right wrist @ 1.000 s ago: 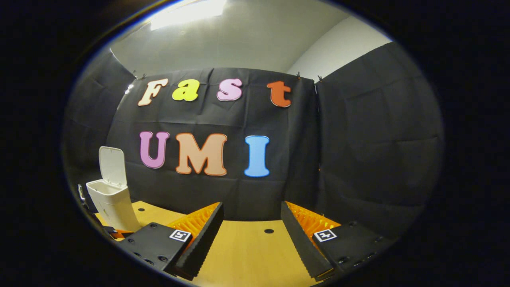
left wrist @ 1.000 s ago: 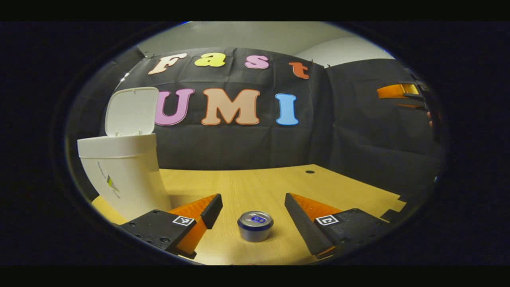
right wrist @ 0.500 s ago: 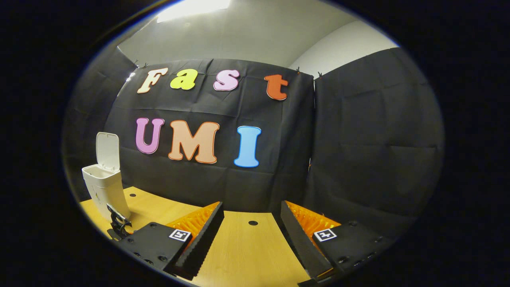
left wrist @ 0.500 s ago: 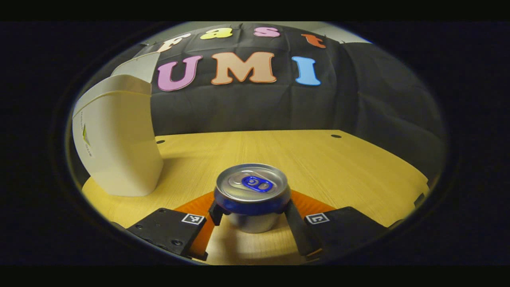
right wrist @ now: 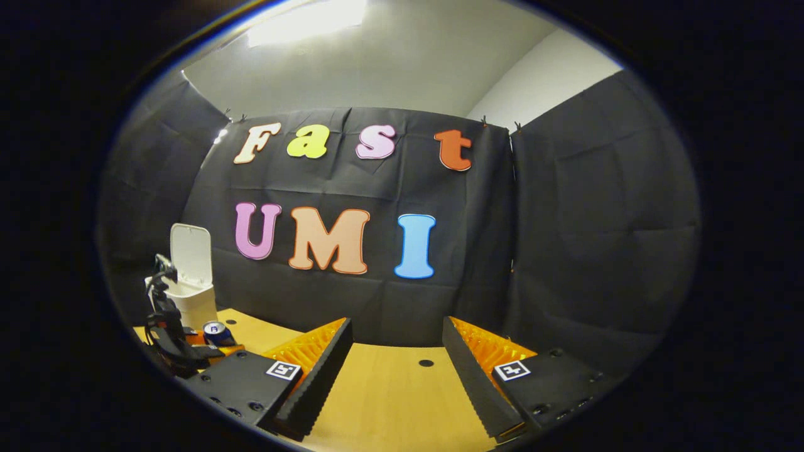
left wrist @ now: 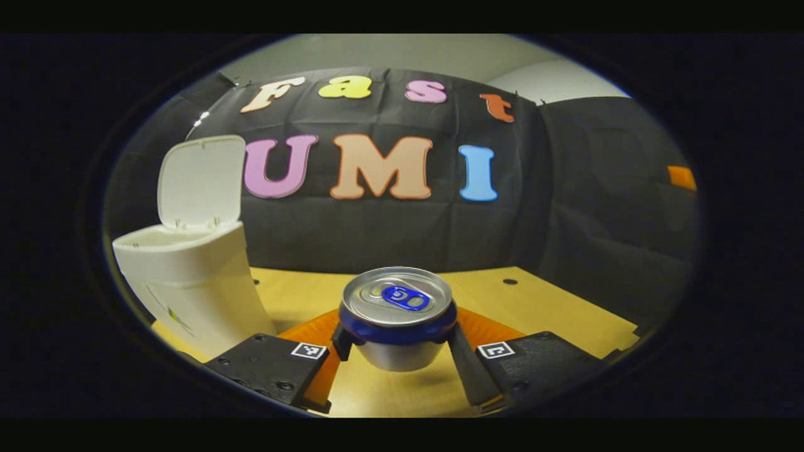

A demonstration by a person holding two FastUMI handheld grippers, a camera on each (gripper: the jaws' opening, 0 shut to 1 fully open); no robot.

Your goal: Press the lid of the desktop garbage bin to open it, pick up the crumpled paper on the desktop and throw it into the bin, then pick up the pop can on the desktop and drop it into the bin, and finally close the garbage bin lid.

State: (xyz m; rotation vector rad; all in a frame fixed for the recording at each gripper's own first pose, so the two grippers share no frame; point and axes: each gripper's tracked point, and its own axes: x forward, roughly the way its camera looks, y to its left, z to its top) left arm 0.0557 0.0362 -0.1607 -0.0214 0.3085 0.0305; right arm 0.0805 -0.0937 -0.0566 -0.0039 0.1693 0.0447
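Note:
The pop can [left wrist: 397, 320], silver with a blue band and blue tab, hangs above the wooden table [left wrist: 540, 307], and my left gripper [left wrist: 396, 342] is shut on its sides. To its left stands the white garbage bin [left wrist: 195, 282] with its lid [left wrist: 200, 181] swung up and open. In the right gripper view the can [right wrist: 215, 333] and the left gripper [right wrist: 210, 346] holding it sit at the far left, in front of the bin [right wrist: 191, 295]. My right gripper [right wrist: 394, 370] is open over the table with nothing between its fingers.
Black cloth walls close the booth behind and to the right of the table [right wrist: 389, 402]. Small round holes [left wrist: 510, 281] dot the tabletop near its far edge. A small orange object [left wrist: 681, 177] shows at the far right in the left gripper view.
My left gripper closed on the can and has lifted it off the table. The right gripper has stayed open and shifted only slightly.

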